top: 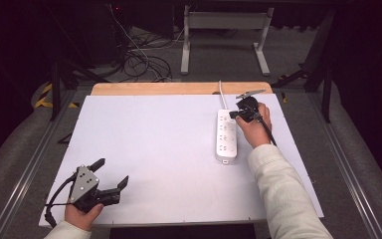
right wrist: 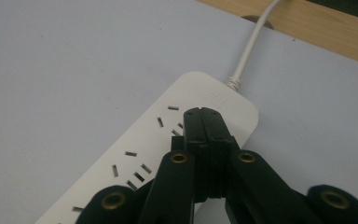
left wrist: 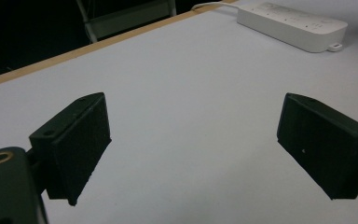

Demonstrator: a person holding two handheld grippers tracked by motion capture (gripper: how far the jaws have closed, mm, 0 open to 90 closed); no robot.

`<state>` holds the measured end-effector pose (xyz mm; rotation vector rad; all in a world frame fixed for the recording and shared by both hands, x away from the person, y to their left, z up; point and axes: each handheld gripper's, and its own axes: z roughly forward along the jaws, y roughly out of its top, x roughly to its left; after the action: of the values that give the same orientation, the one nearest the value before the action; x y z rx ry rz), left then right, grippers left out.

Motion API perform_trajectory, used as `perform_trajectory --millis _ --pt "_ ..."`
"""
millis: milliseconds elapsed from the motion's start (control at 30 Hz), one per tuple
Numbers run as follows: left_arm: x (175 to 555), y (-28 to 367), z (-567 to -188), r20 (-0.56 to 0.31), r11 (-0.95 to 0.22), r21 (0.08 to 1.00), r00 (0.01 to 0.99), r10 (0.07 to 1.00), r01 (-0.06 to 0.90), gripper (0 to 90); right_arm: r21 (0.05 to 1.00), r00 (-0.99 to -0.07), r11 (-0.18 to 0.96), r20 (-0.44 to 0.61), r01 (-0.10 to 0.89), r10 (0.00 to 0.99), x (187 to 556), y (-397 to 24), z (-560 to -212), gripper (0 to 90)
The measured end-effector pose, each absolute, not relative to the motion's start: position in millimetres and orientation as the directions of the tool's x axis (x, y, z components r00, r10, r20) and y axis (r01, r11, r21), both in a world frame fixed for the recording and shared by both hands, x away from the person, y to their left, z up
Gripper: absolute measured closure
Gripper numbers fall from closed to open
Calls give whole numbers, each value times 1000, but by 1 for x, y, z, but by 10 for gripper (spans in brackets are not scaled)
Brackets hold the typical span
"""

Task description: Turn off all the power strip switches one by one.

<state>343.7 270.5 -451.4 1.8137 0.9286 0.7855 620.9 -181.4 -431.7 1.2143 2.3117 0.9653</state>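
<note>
A white power strip (top: 226, 136) lies on the white table toward the right, its cord running off the far edge. My right gripper (top: 235, 114) hovers over the strip's far end with its jaws pressed together and nothing between them; in the right gripper view the joined tips (right wrist: 205, 114) sit above the sockets near the cord end of the power strip (right wrist: 140, 154). My left gripper (top: 112, 172) rests at the near left corner, jaws spread wide over bare tabletop. The left gripper view looks between its pads (left wrist: 77, 149) to the power strip (left wrist: 291, 24) far off.
The white board (top: 154, 149) covers a wooden table whose far edge (top: 179, 88) shows. Beyond it lie floor cables (top: 139, 59) and a white desk frame (top: 224, 35). Metal rails run along both sides of the table.
</note>
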Motion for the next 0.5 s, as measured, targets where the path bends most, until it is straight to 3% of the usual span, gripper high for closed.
perform_trajectory --millis 500 --pt "344 271 -451 123 -289 921 510 851 260 101 686 -551 403 -4 606 834 630 -183 -445 900"
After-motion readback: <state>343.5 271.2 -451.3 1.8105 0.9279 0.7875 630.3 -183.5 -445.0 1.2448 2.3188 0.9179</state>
